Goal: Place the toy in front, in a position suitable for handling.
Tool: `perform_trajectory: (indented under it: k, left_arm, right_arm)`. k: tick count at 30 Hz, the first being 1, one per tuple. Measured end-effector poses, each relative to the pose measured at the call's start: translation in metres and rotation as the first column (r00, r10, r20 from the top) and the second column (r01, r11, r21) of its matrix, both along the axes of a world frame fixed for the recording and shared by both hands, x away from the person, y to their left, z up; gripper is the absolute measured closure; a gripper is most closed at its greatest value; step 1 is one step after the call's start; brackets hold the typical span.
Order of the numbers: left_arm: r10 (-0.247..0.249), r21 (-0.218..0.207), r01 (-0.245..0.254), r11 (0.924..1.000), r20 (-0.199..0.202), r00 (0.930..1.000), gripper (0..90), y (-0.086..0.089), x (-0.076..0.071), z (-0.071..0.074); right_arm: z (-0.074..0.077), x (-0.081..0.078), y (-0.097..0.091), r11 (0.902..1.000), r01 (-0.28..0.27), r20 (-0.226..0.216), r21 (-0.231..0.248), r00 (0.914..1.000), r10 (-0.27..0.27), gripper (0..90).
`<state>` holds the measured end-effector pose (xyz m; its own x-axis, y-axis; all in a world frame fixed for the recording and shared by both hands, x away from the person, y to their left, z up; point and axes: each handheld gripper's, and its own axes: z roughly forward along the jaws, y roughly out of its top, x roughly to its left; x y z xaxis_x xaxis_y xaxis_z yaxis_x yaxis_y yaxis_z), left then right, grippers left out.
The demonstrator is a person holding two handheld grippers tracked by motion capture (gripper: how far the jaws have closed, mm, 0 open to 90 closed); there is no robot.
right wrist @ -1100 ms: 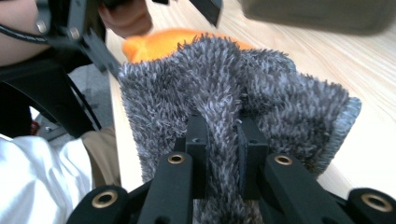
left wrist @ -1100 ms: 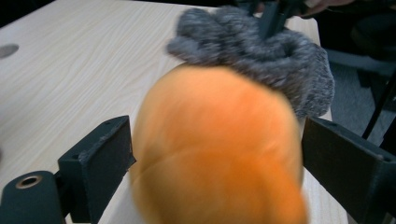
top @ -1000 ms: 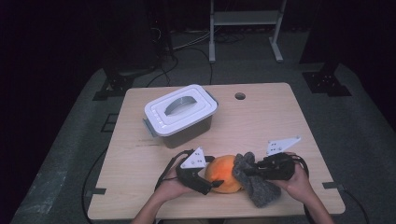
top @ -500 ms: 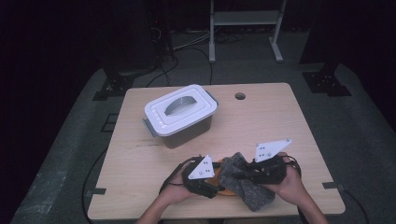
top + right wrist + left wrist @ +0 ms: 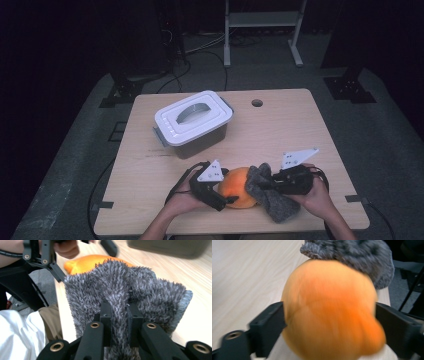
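My left tongs (image 5: pixel 231 194) brace the orange ball (image 5: pixel 239 187) between wide jaws just opening, so my right tongs (image 5: pixel 264 184), clamped on the grey cloth (image 5: pixel 270 196), wipe it.

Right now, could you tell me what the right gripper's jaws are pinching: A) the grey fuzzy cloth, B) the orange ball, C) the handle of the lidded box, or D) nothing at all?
A: in the right gripper view, the right gripper has its jaws shut on a fold of the grey fuzzy cloth, while the orange ball sits between the left gripper's jaws.
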<state>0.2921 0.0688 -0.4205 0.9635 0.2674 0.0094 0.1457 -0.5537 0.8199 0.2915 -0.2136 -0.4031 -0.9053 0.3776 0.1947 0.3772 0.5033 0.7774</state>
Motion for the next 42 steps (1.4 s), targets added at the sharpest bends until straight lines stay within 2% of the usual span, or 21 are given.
perform_trajectory:
  k: [5, 7, 9, 11, 14, 15, 17, 19, 20, 21, 22, 24, 26, 28, 31, 33, 37, 39, 42]
  left_arm:
    - [-0.001, 0.028, 0.001, 0.9996, 0.002, 1.0000, 8.5, -0.008, -0.002, -0.001]
    - [0.002, 0.018, -0.002, 0.9998, 0.018, 0.9998, 18.5, -0.007, -0.002, -0.001]
    - [0.000, 0.003, 0.000, 1.0000, 0.060, 0.9982, 28.0, -0.006, -0.002, 0.001]
    - [0.008, -0.029, -0.005, 0.9996, 0.085, 0.9963, 28.5, -0.006, -0.002, 0.003]
    - [0.031, -0.055, -0.022, 0.9983, 0.187, 0.9819, 29.3, -0.006, -0.002, 0.004]
    - [0.031, -0.050, -0.022, 0.9985, 0.189, 0.9815, 29.1, -0.006, -0.002, 0.003]
    - [0.017, -0.023, -0.014, 0.9996, 0.163, 0.9864, 27.0, -0.007, 0.000, -0.003]
    - [0.019, -0.032, -0.015, 0.9994, 0.121, 0.9925, 21.1, -0.007, 0.001, -0.004]
    - [0.018, -0.023, -0.016, 0.9996, 0.106, 0.9942, 17.0, -0.007, 0.002, -0.002]
    - [0.016, -0.036, -0.013, 0.9993, 0.080, 0.9967, 11.6, -0.006, 0.002, -0.001]
    - [0.007, -0.063, -0.006, 0.9980, 0.016, 0.9998, 8.4, -0.005, 0.005, 0.001]
    - [0.025, -0.079, -0.026, 0.9966, -0.010, 0.9996, 7.4, -0.002, 0.008, 0.002]
    - [0.020, -0.061, -0.019, 0.9980, 0.012, 0.9997, 18.2, 0.001, 0.007, 0.001]
    - [0.024, -0.056, -0.023, 0.9982, 0.014, 0.9996, 23.1, 0.002, 0.006, 0.001]
    - [0.016, -0.048, -0.015, 0.9988, 0.027, 0.9995, 23.6, 0.003, 0.006, 0.000]
    - [0.017, -0.057, -0.016, 0.9983, 0.014, 0.9998, 23.5, 0.005, 0.006, -0.002]
    - [0.010, -0.056, -0.009, 0.9984, 0.012, 0.9999, 21.9, 0.005, 0.004, -0.002]
    - [0.000, -0.047, 0.001, 0.9989, 0.018, 0.9998, 19.0, 0.004, 0.003, -0.002]
    - [-0.009, -0.039, 0.009, 0.9992, 0.020, 0.9998, 17.1, 0.001, 0.001, -0.002]
  right_arm:
    - [0.000, -0.005, 0.013, 0.9991, -0.042, 0.004, -0.009, 0.9991, 0.042, 78.1]
    - [0.000, -0.004, 0.010, 0.9993, -0.037, 0.002, -0.003, 0.9993, 0.037, 78.1]
    - [0.001, -0.001, 0.005, 0.9992, -0.027, -0.009, 0.030, 0.9996, 0.028, 78.1]
    - [0.005, 0.000, 0.002, 0.9989, -0.019, -0.003, 0.043, 0.9998, 0.019, 78.2]
    - [0.014, 0.002, -0.002, 0.9969, 0.009, 0.027, 0.079, 0.9996, -0.011, 78.3]
    - [0.015, 0.003, -0.003, 0.9950, 0.014, 0.030, 0.098, 0.9994, -0.017, 78.3]
    - [0.014, 0.005, -0.002, 0.9941, 0.039, 0.036, 0.101, 0.9984, -0.043, 78.1]
    - [0.005, 0.008, 0.002, 0.9969, 0.052, 0.033, 0.059, 0.9980, -0.055, 78.0]
    - [0.001, 0.009, 0.003, 0.9973, 0.046, 0.020, 0.057, 0.9987, -0.047, 78.0]
    - [-0.002, 0.009, 0.004, 0.9974, 0.036, 0.003, 0.062, 0.9993, -0.037, 77.9]
    - [-0.003, 0.007, 0.006, 0.9983, 0.023, 0.000, 0.054, 0.9997, -0.023, 77.8]
    - [0.001, 0.003, 0.010, 0.9991, 0.015, 0.024, 0.040, 0.9996, -0.016, 77.5]
    - [0.003, -0.001, 0.014, 0.9993, 0.010, 0.043, 0.036, 0.9990, -0.012, 77.3]
    - [0.003, -0.001, 0.014, 0.9994, 0.010, 0.045, 0.032, 0.9989, -0.012, 77.4]
    - [-0.002, 0.003, 0.006, 0.9991, 0.016, 0.023, 0.038, 0.9996, -0.017, 77.4]
    - [-0.006, 0.006, -0.001, 0.9989, 0.029, 0.005, 0.036, 0.9996, -0.029, 77.4]
    - [-0.016, 0.010, -0.020, 0.9973, 0.071, -0.041, 0.020, 0.9967, -0.070, 77.3]
    - [-0.014, 0.010, -0.025, 0.9956, 0.084, -0.046, 0.042, 0.9956, -0.082, 77.3]
    - [-0.002, 0.008, -0.022, 0.9913, 0.072, -0.021, 0.110, 0.9973, -0.070, 77.3]
